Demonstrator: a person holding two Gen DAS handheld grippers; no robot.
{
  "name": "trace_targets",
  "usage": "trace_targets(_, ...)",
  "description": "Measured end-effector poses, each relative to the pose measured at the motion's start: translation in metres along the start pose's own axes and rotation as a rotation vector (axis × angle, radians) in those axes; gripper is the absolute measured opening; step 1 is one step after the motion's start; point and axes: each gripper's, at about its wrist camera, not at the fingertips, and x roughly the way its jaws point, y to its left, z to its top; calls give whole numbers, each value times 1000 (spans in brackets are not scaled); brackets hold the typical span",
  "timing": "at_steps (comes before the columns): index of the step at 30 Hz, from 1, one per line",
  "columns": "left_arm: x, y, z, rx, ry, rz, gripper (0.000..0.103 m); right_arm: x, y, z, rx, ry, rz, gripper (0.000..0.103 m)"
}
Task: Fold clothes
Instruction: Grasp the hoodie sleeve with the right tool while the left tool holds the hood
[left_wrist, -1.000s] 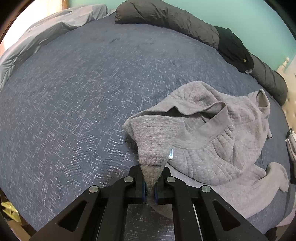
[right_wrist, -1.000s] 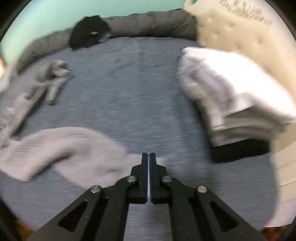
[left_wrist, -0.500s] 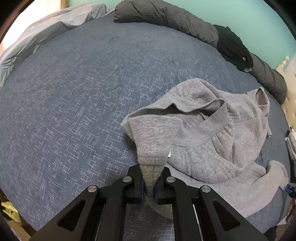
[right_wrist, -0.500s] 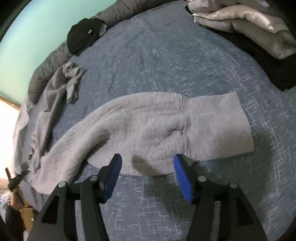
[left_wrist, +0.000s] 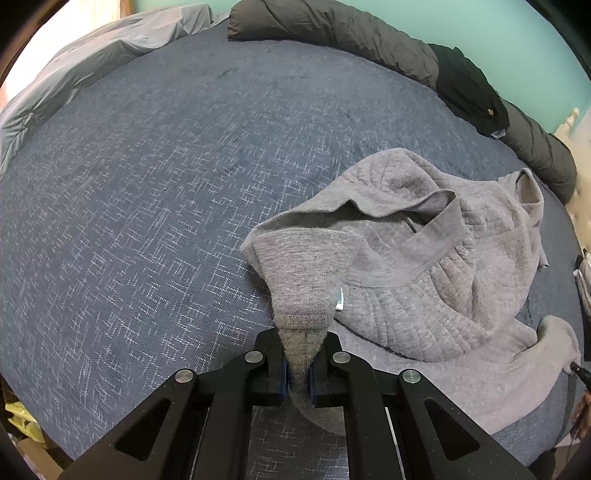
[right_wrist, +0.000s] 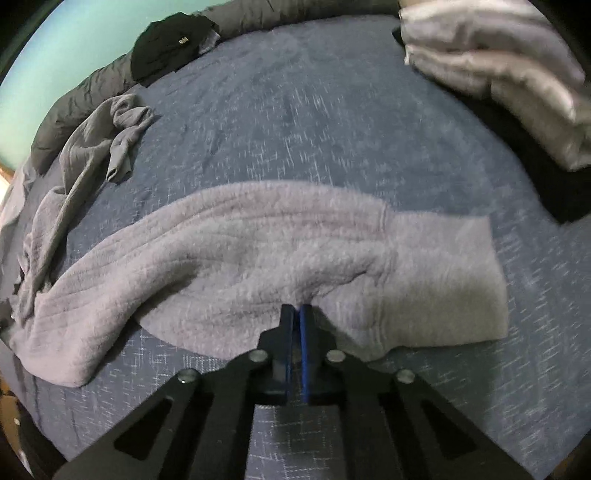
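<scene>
A grey quilted sweatshirt (left_wrist: 424, 295) lies crumpled on the blue bed cover (left_wrist: 147, 184). My left gripper (left_wrist: 298, 354) is shut on a ribbed edge of it, and the cloth rises in a taut wedge from the pads. In the right wrist view one sleeve (right_wrist: 258, 251) stretches across the cover, with its plain cuff (right_wrist: 443, 288) to the right. My right gripper (right_wrist: 295, 317) is shut on the sleeve's near edge, just left of the cuff seam, and the fabric puckers toward the tips. The rest of the sweatshirt (right_wrist: 92, 155) trails off to the far left.
A stack of folded pale clothes (right_wrist: 498, 66) on something black sits at the far right. A black garment (left_wrist: 469, 92) lies on a dark quilted roll (left_wrist: 332, 26) along the teal wall. A grey-blue duvet (left_wrist: 92, 62) is bunched at the far left edge.
The right gripper, open over the sleeve half a second ago, has dropped a little and shut on its near edge. The left gripper and its cloth have not moved.
</scene>
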Motion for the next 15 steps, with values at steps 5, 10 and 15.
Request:
trace_targets(5, -1, 3, 1, 2, -2, 0, 7, -39, -17, 19, -13, -99, -38, 0)
trace_targets(10, -2, 5, 2, -4, -4, -1, 7, -73, -58, 32, 22, -137, -99, 0)
trace_targets(15, -1, 5, 1, -15, 0, -4, 7, -51, -74, 24, 94, -47, 19, 1)
